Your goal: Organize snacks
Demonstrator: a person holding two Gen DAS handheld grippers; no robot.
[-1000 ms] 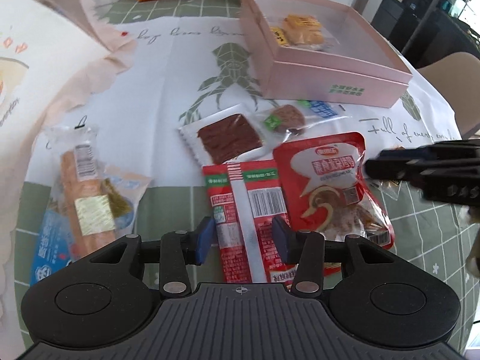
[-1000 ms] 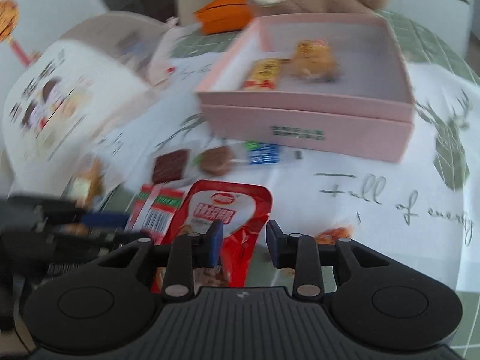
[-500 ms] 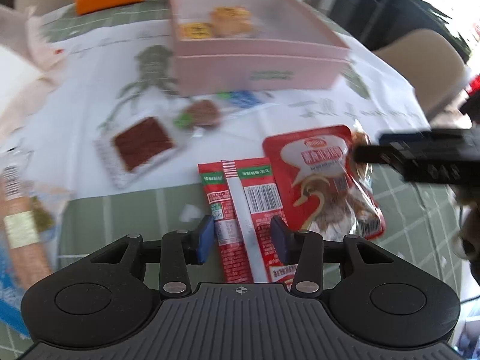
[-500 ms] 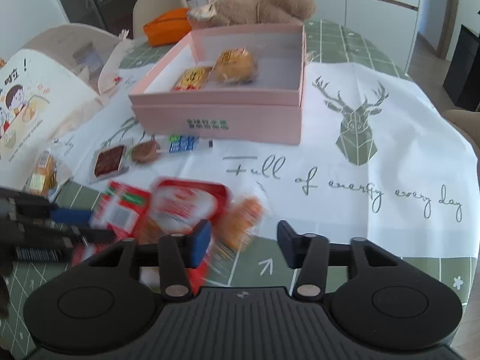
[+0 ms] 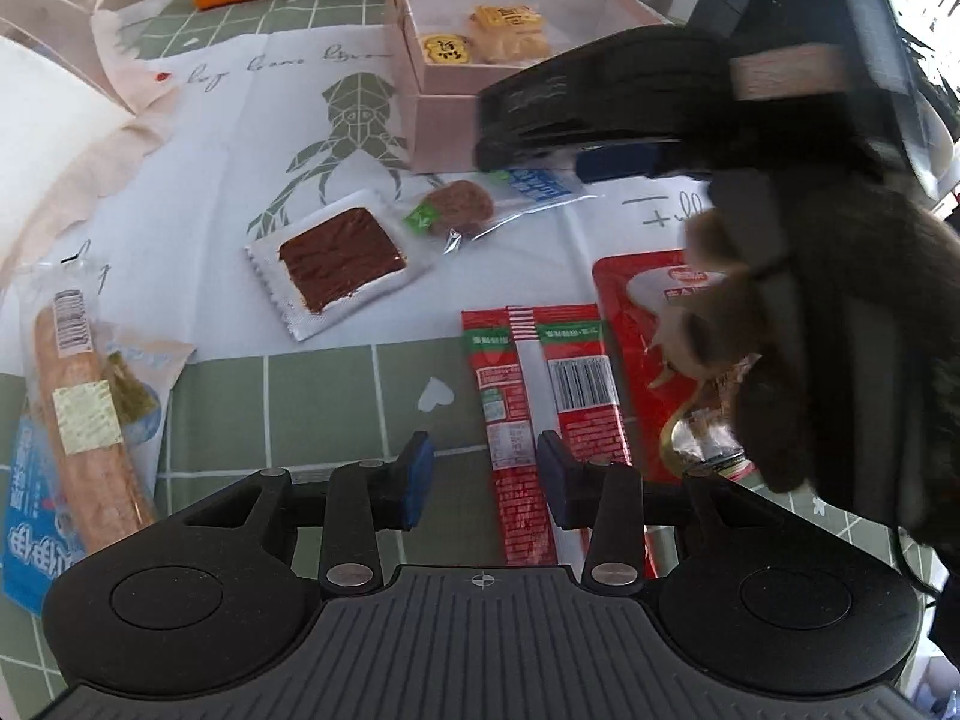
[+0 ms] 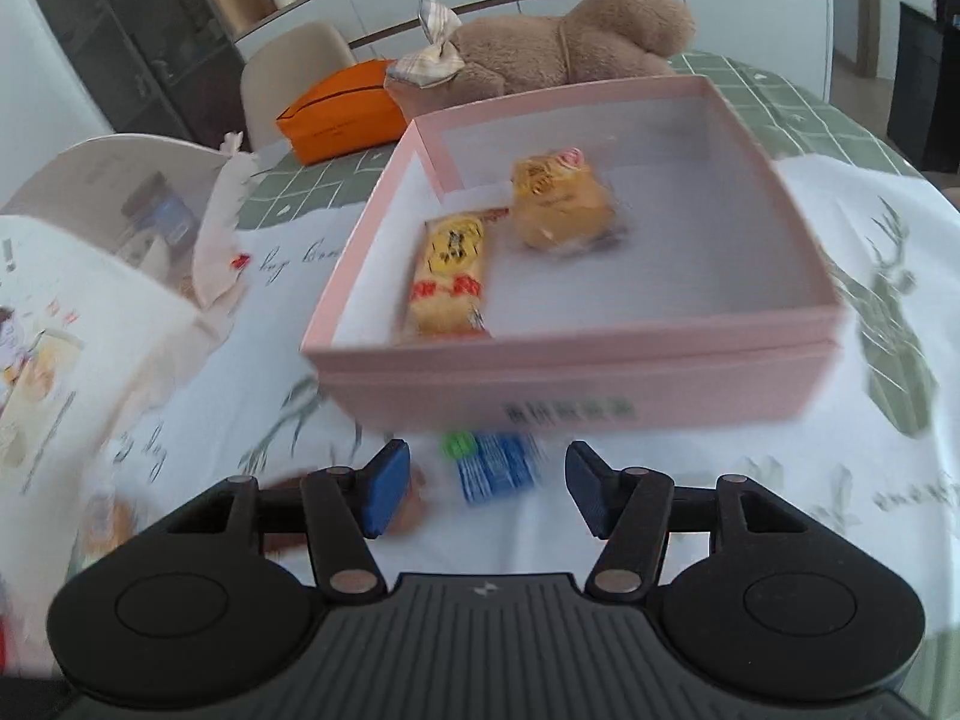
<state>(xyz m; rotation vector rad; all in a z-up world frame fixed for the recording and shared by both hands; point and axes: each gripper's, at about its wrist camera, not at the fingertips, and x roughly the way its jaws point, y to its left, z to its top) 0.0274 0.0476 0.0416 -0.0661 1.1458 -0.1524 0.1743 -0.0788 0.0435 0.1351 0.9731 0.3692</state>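
A pink box [image 6: 576, 384] [image 5: 444, 120] holds two yellow wrapped pastries [image 6: 450, 276] [image 6: 561, 210]. My right gripper [image 6: 486, 486] is open and empty, just in front of the box and above a clear packet with a blue label [image 6: 498, 468] [image 5: 540, 183]. In the left wrist view my right gripper [image 5: 606, 138] reaches across toward the box. My left gripper [image 5: 485, 474] is open and empty, over the near end of a long red packet [image 5: 528, 402]. A red pouch [image 5: 654, 360], a dark jerky packet [image 5: 339, 261] and a sausage bun packet [image 5: 78, 420] lie around.
A white paper bag [image 6: 72, 276] stands at the left. An orange pouch [image 6: 342, 120] and a brown plush toy [image 6: 576, 54] lie behind the box. The table carries a green checked cloth with a white printed runner [image 5: 240, 138].
My right gripper has risen from the red pouch, opened wider and moved forward to the box front. My left gripper stays open over the long red packet.
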